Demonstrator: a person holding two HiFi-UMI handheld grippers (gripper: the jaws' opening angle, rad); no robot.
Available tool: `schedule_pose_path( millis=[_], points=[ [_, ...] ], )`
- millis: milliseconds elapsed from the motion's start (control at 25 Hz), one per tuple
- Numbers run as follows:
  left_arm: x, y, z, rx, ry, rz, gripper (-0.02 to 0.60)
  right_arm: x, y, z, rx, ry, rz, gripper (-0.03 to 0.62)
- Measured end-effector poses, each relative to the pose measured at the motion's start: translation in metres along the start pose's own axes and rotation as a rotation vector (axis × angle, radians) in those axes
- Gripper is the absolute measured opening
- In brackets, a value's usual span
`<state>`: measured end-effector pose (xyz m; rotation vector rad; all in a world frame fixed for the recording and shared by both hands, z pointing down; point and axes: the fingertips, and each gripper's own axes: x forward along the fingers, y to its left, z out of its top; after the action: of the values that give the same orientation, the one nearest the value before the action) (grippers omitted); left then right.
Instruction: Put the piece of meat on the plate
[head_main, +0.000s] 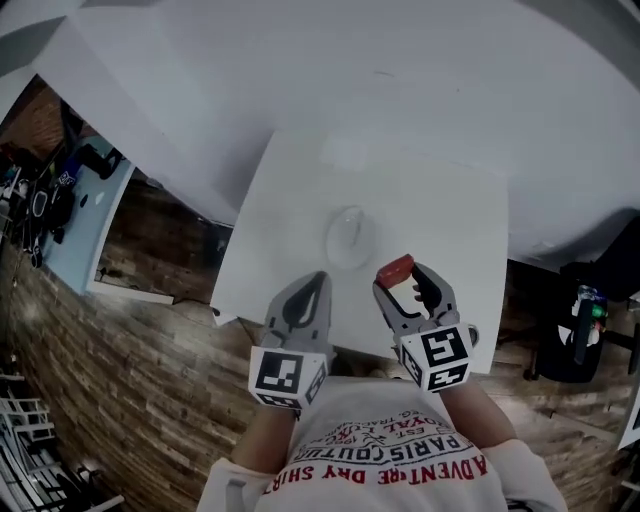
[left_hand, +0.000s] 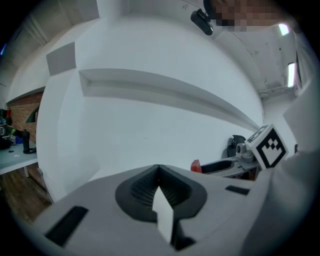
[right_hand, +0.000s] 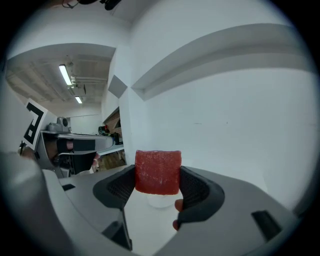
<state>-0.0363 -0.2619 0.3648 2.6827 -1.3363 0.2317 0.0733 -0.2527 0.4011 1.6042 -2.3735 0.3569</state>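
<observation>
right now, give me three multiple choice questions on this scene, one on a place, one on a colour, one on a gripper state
1. Where is the plate?
A. on the white table, just ahead of the two grippers' tips
B. on the wooden floor
C. in one gripper's jaws

2. What colour is the piece of meat?
A. green
B. red
C. yellow

3. What state is the left gripper in?
A. shut on the piece of meat
B. wide open
C. shut, with nothing in it

Answers:
1. A: the head view shows the plate lying on the table in front of both grippers.
2. B: the right gripper view shows a red block.
3. C: in the left gripper view the jaws meet with nothing between them, while the right gripper is the one clamped on the piece of meat.
</observation>
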Motion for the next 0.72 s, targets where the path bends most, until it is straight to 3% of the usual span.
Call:
schedule_pose_path(
  millis=[360,560,720],
  points=[
    [0.084,0.076,-0.024,-0.009,0.103,-0.221,0.008,0.098,-0.007,-0.019,0.072,0.201,-0.167,0.282],
    [0.116,0.103,-0.063,-0.016,0.201,-0.297,0.008,0.145,-0.016,-0.058,0.132,0.331,-0.239,0.282],
    [0.132,0.115,-0.082,0.032,0.218,-0.343,0.008,0.174,-0.023,-0.094,0.17,0.428,-0.265,0.282]
  ],
)
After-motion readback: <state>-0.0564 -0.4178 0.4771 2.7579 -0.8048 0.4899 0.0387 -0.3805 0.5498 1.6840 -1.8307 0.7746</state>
